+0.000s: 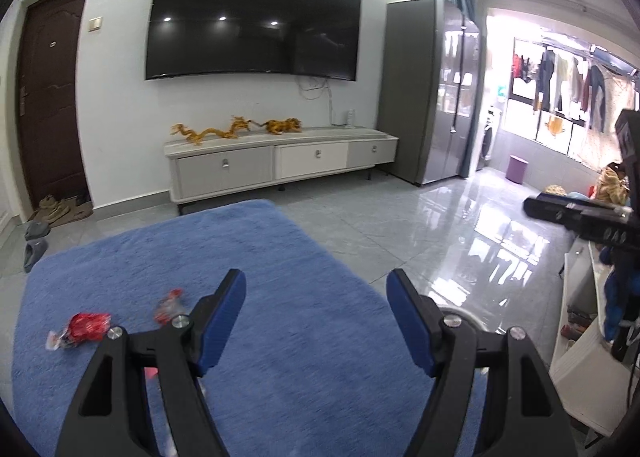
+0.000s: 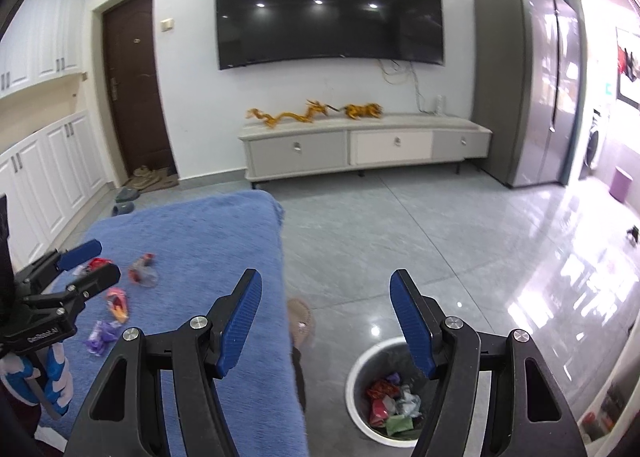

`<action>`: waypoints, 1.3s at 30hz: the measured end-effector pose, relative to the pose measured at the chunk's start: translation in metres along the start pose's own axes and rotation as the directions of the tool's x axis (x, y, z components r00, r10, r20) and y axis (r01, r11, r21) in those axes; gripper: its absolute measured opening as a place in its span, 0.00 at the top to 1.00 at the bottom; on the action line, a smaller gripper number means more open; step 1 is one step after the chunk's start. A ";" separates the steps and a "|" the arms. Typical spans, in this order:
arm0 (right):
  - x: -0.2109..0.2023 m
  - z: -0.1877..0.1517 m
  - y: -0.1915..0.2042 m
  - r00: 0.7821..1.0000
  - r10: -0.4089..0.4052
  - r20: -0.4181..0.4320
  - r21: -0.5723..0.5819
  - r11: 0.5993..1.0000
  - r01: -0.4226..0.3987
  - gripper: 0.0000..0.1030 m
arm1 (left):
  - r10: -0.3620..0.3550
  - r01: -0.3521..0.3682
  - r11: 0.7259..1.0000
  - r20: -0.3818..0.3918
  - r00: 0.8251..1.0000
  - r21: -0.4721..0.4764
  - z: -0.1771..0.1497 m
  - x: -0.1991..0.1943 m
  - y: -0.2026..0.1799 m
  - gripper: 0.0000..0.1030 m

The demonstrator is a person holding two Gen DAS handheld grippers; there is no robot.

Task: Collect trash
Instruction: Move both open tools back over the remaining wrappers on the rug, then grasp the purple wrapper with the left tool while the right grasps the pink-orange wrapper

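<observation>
A blue blanket (image 2: 192,241) covers a raised surface in a living room, and it serves here as the landmark. Several candy wrappers lie scattered on the blanket's left part: a red wrapper (image 1: 86,327), a clear and red wrapper (image 1: 170,305) just beside it, and, seen from the right wrist camera, an orange wrapper (image 2: 118,303) and a purple wrapper (image 2: 100,335) nearer the blanket's front. Off the blanket's right edge, down on the grey tiled floor, stands a round trash bin (image 2: 360,377) already holding a heap of crumpled wrappers. The left gripper (image 1: 316,317) hovers over the blanket with its blue jaws spread apart and nothing between them; the red wrappers lie to its left and slightly ahead, the clear one almost touching the outside of its left finger. The right gripper (image 2: 326,321) is also released and empty, and it hangs off the blanket's right edge, with the bin low between its jaws in view. The left gripper is plainly the nearer one to the remaining wrappers, so the next pickup likely falls to it, swinging leftward. The wrappers are crumpled, so no clear long axis shows. In the right view the left gripper covers part of the red wrapper, and the right gripper's own finger hides part of the bin's rim. A slipper-like tan shape (image 2: 302,321) beside the blanket's right edge is blurred and hard to identify. Whether more wrappers lie beneath the grippers cannot be told.
</observation>
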State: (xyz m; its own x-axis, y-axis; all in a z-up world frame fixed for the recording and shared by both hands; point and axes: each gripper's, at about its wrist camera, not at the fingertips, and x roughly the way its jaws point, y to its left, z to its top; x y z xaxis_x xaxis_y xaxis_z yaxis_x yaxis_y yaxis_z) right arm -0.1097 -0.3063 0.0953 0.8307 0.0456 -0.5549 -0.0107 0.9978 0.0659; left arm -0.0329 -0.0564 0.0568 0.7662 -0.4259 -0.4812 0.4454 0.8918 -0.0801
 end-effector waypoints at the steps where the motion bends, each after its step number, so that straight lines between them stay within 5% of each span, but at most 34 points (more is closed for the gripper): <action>1: -0.002 0.002 0.005 1.000 0.017 0.007 -0.008 1.000 -0.017 0.36 | 0.012 -0.012 1.000 -0.004 1.000 -0.009 -0.005 -0.002 0.008 0.31; 11: 0.016 0.001 0.058 0.989 0.145 -0.028 -0.089 0.985 -0.147 0.36 | 0.131 -0.141 0.987 -0.113 0.985 -0.081 -0.074 -0.018 0.088 0.31; 24: 0.073 -0.013 0.131 0.953 0.249 -0.170 -0.175 0.945 -0.278 0.36 | 0.045 -0.078 0.991 -0.270 0.962 -0.113 -0.117 0.016 0.106 0.31; 26: 0.086 -0.016 0.143 0.941 0.270 -0.205 -0.183 0.934 -0.308 0.36 | 0.031 -0.066 0.992 -0.291 0.956 -0.111 -0.117 0.020 0.109 0.33; 30: 0.108 -0.023 0.166 0.918 0.297 -0.263 -0.203 0.913 -0.354 0.36 | -0.040 -0.017 0.986 -0.339 0.940 -0.163 -0.122 0.029 0.118 0.61; 39: 0.164 -0.037 0.228 0.839 0.378 -0.392 -0.226 0.844 -0.486 0.36 | -0.052 -0.029 0.969 -0.317 0.947 -0.245 -0.124 0.020 0.140 0.65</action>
State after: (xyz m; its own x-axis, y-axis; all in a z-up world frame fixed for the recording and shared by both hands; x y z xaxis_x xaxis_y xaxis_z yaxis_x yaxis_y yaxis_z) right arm 0.0039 -0.0694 -0.0113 0.4748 0.4349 -0.7652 -0.5389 0.8310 0.1379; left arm -0.0126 0.0786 -0.0719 0.5553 -0.4010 -0.7286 0.2958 0.9140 -0.2777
